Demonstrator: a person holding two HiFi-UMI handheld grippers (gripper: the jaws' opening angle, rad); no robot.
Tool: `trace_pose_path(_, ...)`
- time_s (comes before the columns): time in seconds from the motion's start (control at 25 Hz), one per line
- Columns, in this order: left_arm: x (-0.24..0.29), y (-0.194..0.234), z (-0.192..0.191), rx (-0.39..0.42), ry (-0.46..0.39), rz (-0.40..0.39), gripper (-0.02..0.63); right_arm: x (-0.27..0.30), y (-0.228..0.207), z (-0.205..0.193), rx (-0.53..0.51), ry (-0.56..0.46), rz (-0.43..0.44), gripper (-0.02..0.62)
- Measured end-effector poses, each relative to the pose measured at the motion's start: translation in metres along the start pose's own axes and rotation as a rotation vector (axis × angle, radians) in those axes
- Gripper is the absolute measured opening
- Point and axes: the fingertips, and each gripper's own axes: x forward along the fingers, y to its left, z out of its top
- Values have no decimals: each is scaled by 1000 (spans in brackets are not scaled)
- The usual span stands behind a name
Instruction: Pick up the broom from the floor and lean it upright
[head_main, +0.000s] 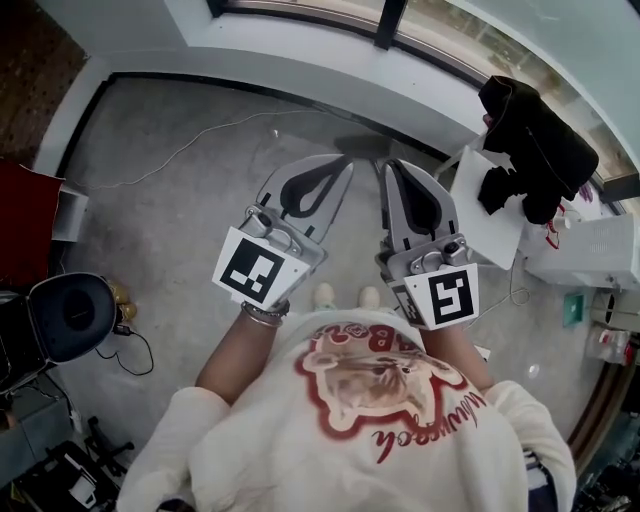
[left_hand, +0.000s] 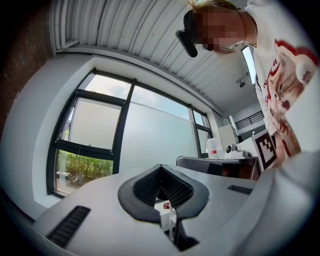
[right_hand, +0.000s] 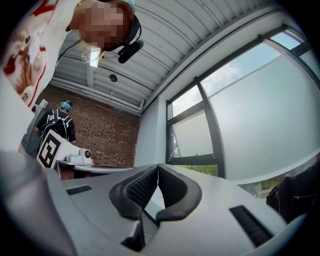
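Nearest: person in a white sweatshirt with a red printed figure (head_main: 370, 420), pale shoes (head_main: 325, 294) showing below on the floor.

Left gripper (head_main: 343, 163): grey two-jaw tool with black ribbed pads and a black-and-white marker cube (head_main: 258, 268). It is held forward, just beside its twin. Jaws pressed together at the tips, nothing between them.

Right gripper (head_main: 392, 167): same make, with its own marker cube (head_main: 447, 297). Jaws pressed together, nothing between them.

Grey concrete floor (head_main: 180, 210): a thin white cable (head_main: 190, 145) trails across it towards the wall. A black round padded seat (head_main: 70, 317) stands at the left edge.

White tabletop (head_main: 490, 215), right of the grippers: a black crumpled garment (head_main: 530, 145) hangs over its far corner.

Farthest: white wall base and a dark-framed window (head_main: 390, 25). The left gripper view shows green shrubs (left_hand: 82, 167) through the lower pane. The right gripper view shows a red brick wall (right_hand: 112, 142) with a second person in dark clothing (right_hand: 59, 122) before it.

Broom: cannot be made out in any view, so I cannot tell its position.
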Motion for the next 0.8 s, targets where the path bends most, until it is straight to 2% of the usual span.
trace_pose_path(0.36,4,-19,-2,-37,-6,-45,17,-12,0,10,-14,-22,3,25)
trace_pose_path(0.56,6,-26,-11,-10,28,-69,17,-21,-7,9,-16,-23,-14,25)
trace_pose_path(0.8,15,-39,-7,-1,1,-112,17,-30,-15,10,-19,-28,-36,25)
